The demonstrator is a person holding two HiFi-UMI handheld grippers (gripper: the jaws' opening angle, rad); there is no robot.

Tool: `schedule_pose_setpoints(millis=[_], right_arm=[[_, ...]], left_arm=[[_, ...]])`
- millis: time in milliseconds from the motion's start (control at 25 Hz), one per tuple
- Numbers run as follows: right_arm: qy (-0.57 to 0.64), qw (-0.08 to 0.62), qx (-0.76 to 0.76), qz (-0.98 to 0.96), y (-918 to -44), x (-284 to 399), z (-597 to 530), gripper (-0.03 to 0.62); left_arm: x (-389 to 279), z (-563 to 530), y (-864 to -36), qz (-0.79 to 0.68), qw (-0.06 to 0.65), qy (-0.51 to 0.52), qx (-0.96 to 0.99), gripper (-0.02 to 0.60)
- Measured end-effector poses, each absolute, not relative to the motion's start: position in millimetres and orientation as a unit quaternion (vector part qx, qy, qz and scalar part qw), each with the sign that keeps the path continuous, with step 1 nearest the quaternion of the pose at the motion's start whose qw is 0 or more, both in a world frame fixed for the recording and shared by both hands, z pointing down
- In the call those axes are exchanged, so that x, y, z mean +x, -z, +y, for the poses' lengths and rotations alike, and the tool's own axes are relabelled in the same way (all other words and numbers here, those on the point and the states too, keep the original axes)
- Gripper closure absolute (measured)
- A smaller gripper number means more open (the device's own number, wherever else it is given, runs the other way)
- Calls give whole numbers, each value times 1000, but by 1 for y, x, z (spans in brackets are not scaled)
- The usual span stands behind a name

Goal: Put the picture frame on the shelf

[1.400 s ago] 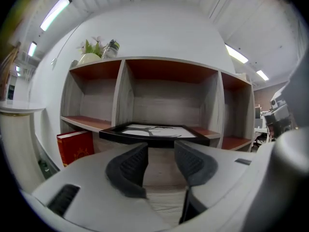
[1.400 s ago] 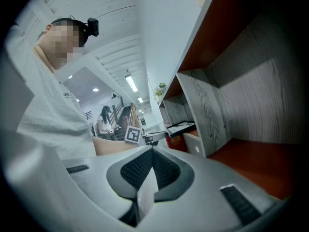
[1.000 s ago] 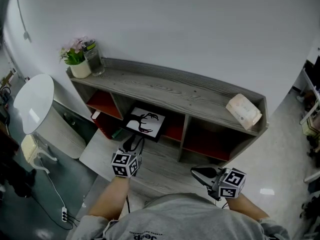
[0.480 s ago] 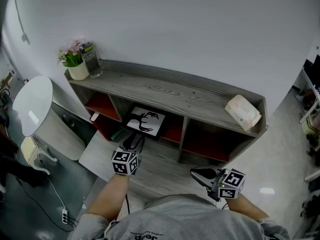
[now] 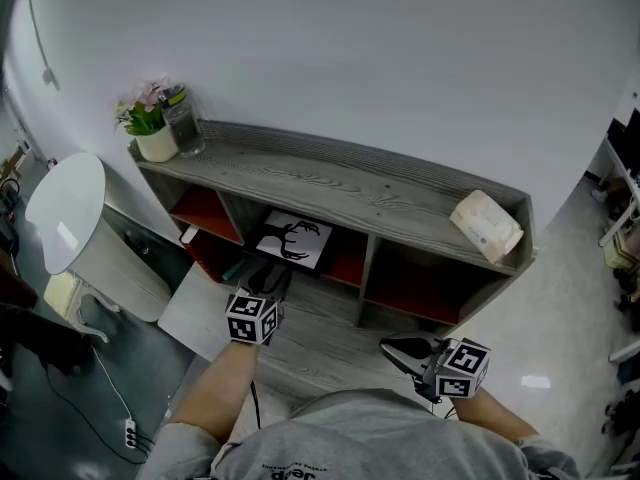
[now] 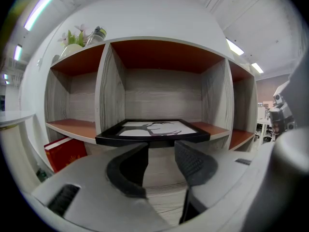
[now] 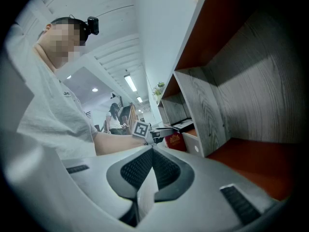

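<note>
Head view: the left gripper (image 5: 268, 280) covers the near edge of the picture frame (image 5: 293, 241), and the top board of the shelf (image 5: 330, 183) hides the compartments' backs. Left gripper view: red book (image 6: 65, 151) half behind the gripper body, cover print unreadable.

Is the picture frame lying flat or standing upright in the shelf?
Lying flat. The picture frame rests face up in the middle compartment of the shelf, its print showing from above.

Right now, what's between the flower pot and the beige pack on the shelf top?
Only a glass jar, right beside the flower pot. Past it the shelf top is bare up to the beige pack, as the head view shows.
</note>
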State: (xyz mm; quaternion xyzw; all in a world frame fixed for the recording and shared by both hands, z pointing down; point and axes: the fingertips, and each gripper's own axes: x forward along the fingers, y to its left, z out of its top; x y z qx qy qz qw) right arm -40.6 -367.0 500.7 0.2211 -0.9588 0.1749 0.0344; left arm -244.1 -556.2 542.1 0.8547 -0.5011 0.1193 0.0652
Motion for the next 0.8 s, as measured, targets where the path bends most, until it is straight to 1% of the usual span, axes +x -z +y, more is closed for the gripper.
schedule_pose_setpoints(millis=[200,320,400,520,800], right_arm=[[-172,33,217,-960,-497,-45,-367,576],[-166,27,214,-962,-492,-45,-365,576],[-158,23,213,-964,-486,-43,-362,576],[-145,11,213,-966,-479,-33,-357,576],[-125,-32,202,-971,-469,-7,-345,576]], left_arm=[[-244,-556,-542,-498,69,-124,856,400],[-247,-552,-539,-503,82,-106,854,402],[-250,-543,-534,-509,95,-87,851,388],[-253,-517,-525,-511,109,-56,851,387],[-231,-431,-496,-475,93,-18,875,402]])
